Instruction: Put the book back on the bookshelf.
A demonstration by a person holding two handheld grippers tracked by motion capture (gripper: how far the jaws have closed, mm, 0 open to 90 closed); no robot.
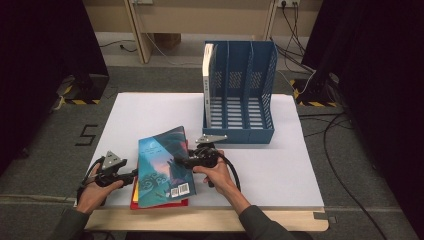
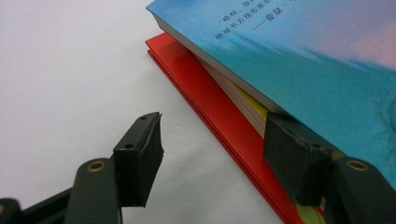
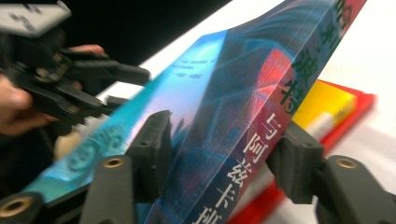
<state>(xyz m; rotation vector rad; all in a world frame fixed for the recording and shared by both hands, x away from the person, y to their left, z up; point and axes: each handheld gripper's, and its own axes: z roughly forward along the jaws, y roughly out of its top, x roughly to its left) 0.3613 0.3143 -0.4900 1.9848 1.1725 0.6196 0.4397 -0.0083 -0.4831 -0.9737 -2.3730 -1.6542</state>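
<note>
Blue book (image 1: 163, 167) lifted at its spine edge off a stack on the white surface (image 1: 280, 165).
Right tongs (image 3: 219, 161) clamp the spine, as the right gripper view shows. Left gripper view: left tongs (image 2: 212, 154) stand apart, one pad under the blue cover beside the red book (image 2: 210, 107). The high view adds a blue file rack (image 1: 240, 95) behind.

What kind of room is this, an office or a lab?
Probably a lab set up for recording: a white table on grey carpet, black curtains at both sides, loose cables on the floor, and hazard-taped stand feet.
</note>
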